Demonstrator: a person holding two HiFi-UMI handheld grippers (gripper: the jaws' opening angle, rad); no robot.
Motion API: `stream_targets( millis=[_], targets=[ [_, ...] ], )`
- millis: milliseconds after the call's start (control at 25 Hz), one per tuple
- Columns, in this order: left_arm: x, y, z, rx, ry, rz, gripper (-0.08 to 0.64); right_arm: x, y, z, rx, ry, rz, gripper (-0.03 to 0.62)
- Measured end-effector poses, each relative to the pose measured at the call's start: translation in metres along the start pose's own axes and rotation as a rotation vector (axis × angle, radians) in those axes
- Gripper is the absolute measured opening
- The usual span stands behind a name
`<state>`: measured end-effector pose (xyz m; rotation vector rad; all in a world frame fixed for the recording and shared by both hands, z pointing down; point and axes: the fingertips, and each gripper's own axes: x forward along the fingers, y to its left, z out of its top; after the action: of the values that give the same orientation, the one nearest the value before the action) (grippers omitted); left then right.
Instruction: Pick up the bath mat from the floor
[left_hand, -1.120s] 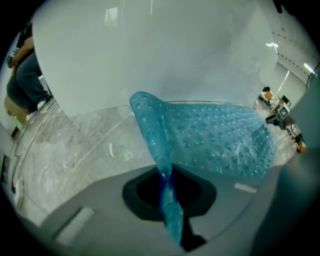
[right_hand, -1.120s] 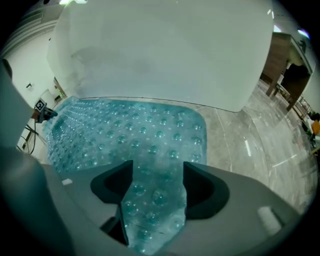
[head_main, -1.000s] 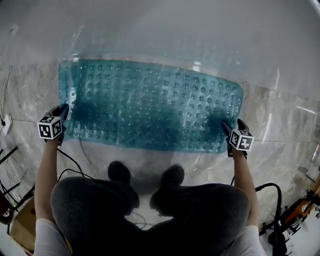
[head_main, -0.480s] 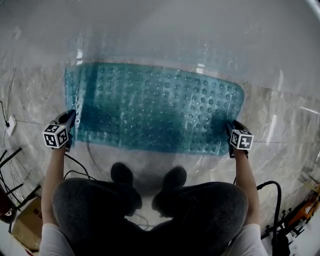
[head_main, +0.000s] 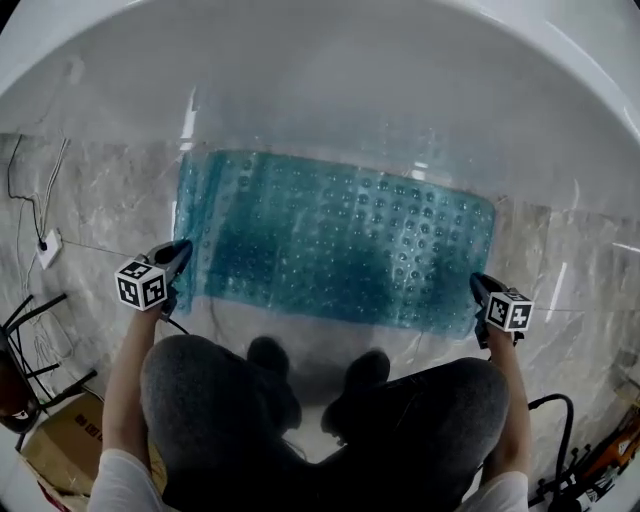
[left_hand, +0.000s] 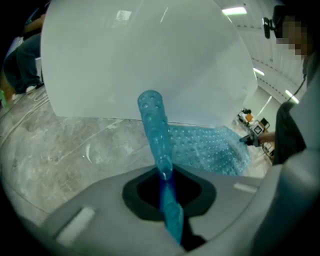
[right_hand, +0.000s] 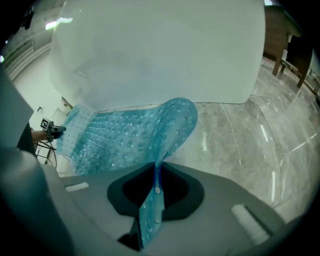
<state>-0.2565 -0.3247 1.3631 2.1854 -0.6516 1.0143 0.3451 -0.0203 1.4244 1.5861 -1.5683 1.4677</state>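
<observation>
Head view: a see-through teal bath mat (head_main: 340, 240), covered with round bumps, is seen spread over the marble floor (head_main: 90, 190) between the two grippers. A white tub (head_main: 330, 90) stands beyond it at 12 o'clock. The left gripper (head_main: 178, 252) is placed at the mat's 9 o'clock end, at the corner nearest the person. The right gripper (head_main: 476, 287) is placed at the 3 o'clock end, also at the near corner. The marker cubes (head_main: 142, 285) are turned up toward the camera. The person's dark shoes (head_main: 268, 357) are planted at 6 o'clock, just short of the mat's near edge. A cardboard box (head_main: 55, 450) lies at 8 o'clock.

Left gripper view: the fingers (left_hand: 107, 202) are pressed together on the mat's edge, which is pinched into a thin blue strip in the slot between them. Above the grip the mat is curled up into a narrow standing fold toward 12 o'clock. The rest trails away toward 3 o'clock, where the other gripper is seen small in the distance.

Right gripper view: the fingers are closing, and the mat's edge is caught between them and squeezed flat in the slot. A rounded corner of the mat is bent upward at 1 o'clock, clear of the floor. The remainder runs off toward 9 o'clock in front of the tub. Whether the mat's middle is touching the floor cannot be told.
</observation>
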Motion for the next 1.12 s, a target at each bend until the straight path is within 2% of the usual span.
stream_targets(
  millis=[120, 240, 480, 680, 840, 1120],
  targets=[
    [-0.032, -0.010, 0.010, -0.009, -0.025, -0.075, 0.018, -0.034, 0.031, 0.012, -0.008, -0.042, 0.104, 0.035],
    [-0.057, -0.019, 0.020, 0.005, -0.037, -0.143, 0.018, -0.057, 0.048, 0.024, -0.017, -0.076, 0.165, 0.035],
    [-0.085, -0.035, 0.045, -0.004, -0.055, -0.176, 0.017, -0.090, 0.077, 0.043, -0.028, -0.100, 0.234, 0.035],
    [-0.121, -0.068, 0.071, -0.013, -0.042, -0.175, 0.017, -0.138, 0.107, 0.061, -0.024, -0.075, 0.256, 0.035],
    [-0.157, -0.099, 0.099, -0.036, -0.020, -0.174, 0.017, -0.190, 0.121, 0.080, -0.005, -0.048, 0.242, 0.034],
    [-0.259, -0.154, 0.160, -0.018, 0.005, -0.191, 0.017, -0.310, 0.170, 0.117, 0.020, -0.028, 0.231, 0.034]
  ],
)
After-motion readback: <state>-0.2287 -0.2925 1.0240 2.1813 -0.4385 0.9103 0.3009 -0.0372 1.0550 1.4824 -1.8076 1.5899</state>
